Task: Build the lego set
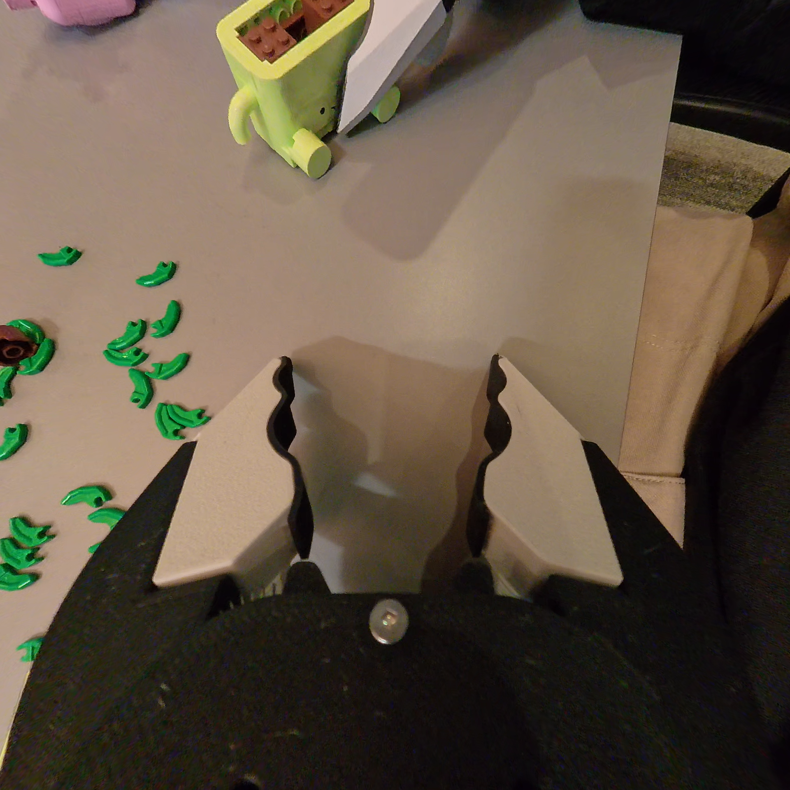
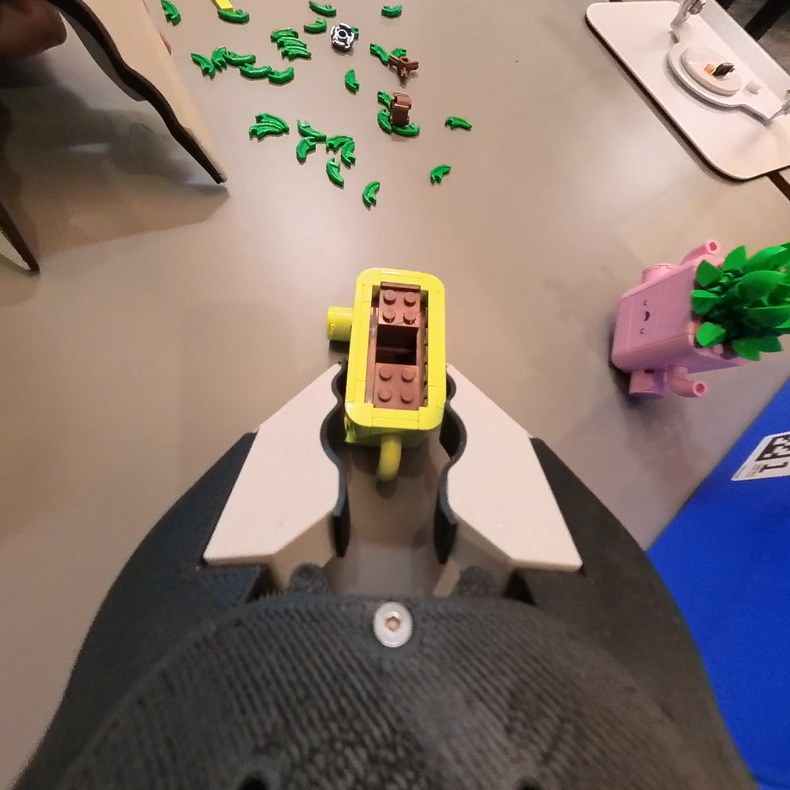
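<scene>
A lime-green lego pot (image 2: pixel 397 419) with brown bricks inside its open top stands on the grey table (image 2: pixel 534 256). My right gripper (image 2: pixel 395 376) is shut on its two long sides. In the left wrist view the pot (image 1: pixel 295 85) is at the far top, with a right gripper finger (image 1: pixel 384 64) against it. My left gripper (image 1: pixel 390 359) is open and empty above bare table near the right edge. Several loose green leaf pieces (image 1: pixel 145 355) lie to its left and also show in the right wrist view (image 2: pixel 325 145).
A finished pink pot with green leaves (image 2: pixel 658 333) lies at the right. Small brown pieces (image 2: pixel 399 107) and a grey round piece (image 2: pixel 342 36) sit among the leaves. A white tray (image 2: pixel 641 85) is at the back right and a blue mat (image 2: pixel 726 555) at the right. A person's lap (image 1: pixel 692 342) is beyond the table edge.
</scene>
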